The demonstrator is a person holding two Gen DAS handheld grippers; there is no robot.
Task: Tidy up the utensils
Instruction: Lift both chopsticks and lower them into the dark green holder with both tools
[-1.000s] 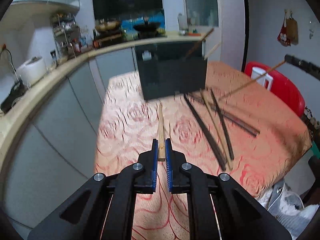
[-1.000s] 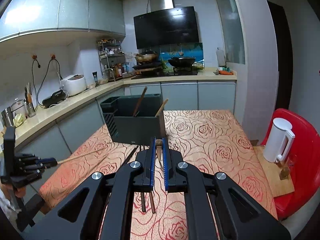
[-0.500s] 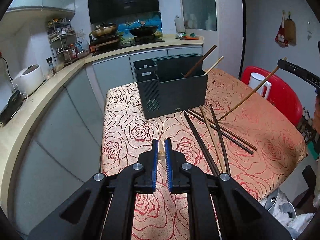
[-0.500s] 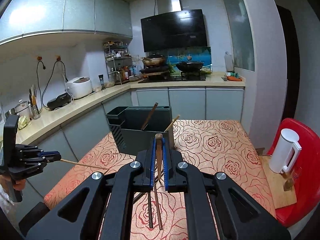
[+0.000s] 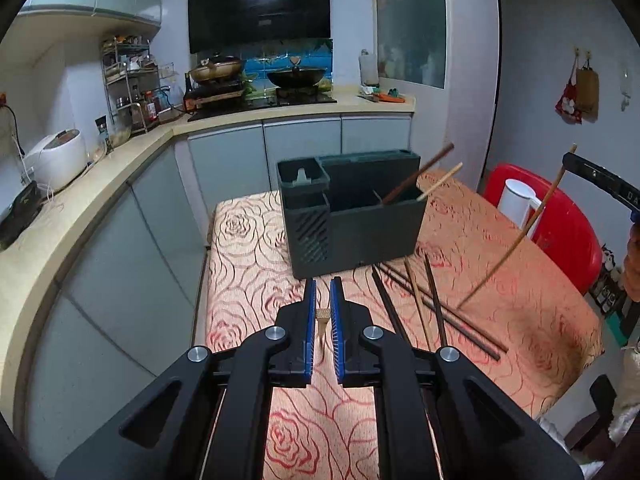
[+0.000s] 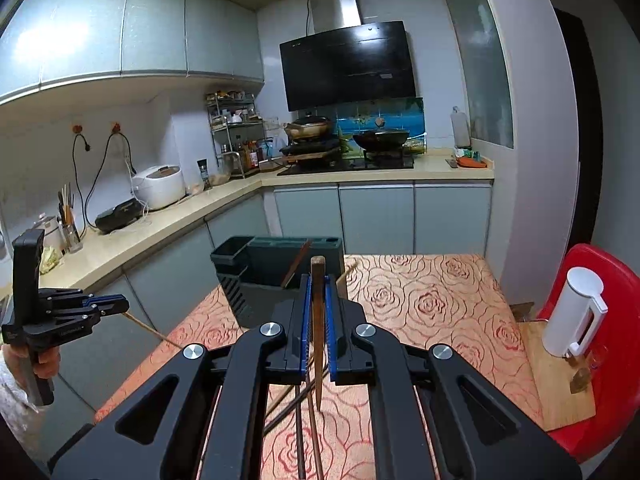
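Observation:
A dark green utensil holder point(image 5: 352, 216) stands on the rose-patterned table point(image 5: 248, 248) with two chopsticks point(image 5: 420, 178) leaning in its right compartment. Several loose chopsticks point(image 5: 420, 300) lie right of it. My left gripper point(image 5: 323, 292) is shut on a light wooden chopstick point(image 5: 322, 314), held end-on above the table before the holder. My right gripper point(image 6: 318, 292) is shut on a brown chopstick point(image 6: 318, 320), held nearly upright; it also shows in the left wrist view point(image 5: 520, 236). The holder point(image 6: 276, 276) sits just beyond it.
A red chair point(image 6: 600, 320) with a white kettle point(image 6: 572, 316) on a wooden board stands right of the table. Kitchen counters with a rice cooker point(image 5: 56, 160) and stove run along the left and back. The left gripper shows in the right wrist view point(image 6: 116, 306).
Both grippers have lifted and tilted. The left chopstick now points end-on at the camera. The right chopstick has swung up to near vertical, raised off the table.

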